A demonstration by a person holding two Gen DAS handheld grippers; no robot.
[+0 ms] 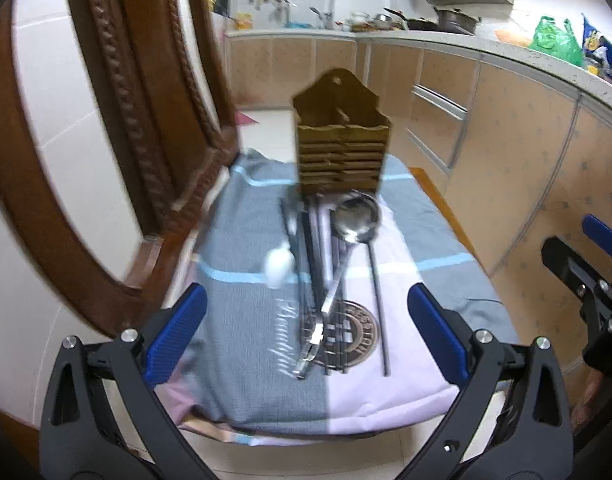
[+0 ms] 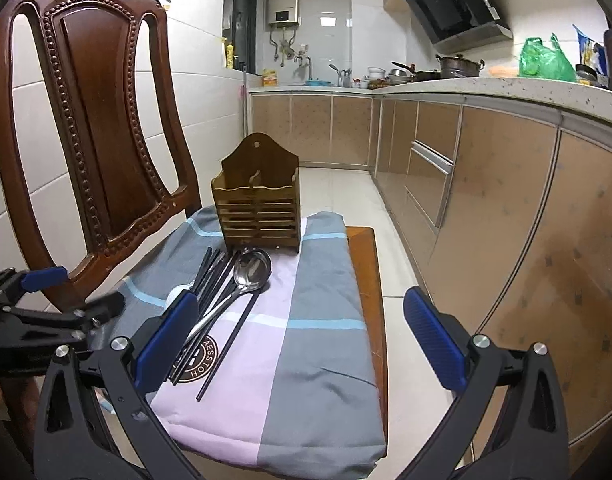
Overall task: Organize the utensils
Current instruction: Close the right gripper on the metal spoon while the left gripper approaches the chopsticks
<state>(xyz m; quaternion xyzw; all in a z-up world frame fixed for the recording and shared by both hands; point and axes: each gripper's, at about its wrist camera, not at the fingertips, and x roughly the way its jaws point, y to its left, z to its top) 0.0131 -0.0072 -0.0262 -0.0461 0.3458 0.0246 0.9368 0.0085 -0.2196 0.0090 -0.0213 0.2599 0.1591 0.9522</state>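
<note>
A kitchen with white tiled walls [image 2: 209, 92] and pale floor tiles [image 2: 346, 192]; tan cabinets [image 2: 502, 216] run under a speckled counter [image 2: 526, 92], a black range hood [image 2: 454, 0] above, a carved wooden chair [image 2: 93, 120] at left

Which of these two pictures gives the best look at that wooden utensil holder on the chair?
The right wrist view. There the wooden holder is sharp: slatted front, divider and the hanging hole in its back panel all show, standing upright on the cloth. In the left wrist view the holder is centred but smeared by motion blur.
</note>
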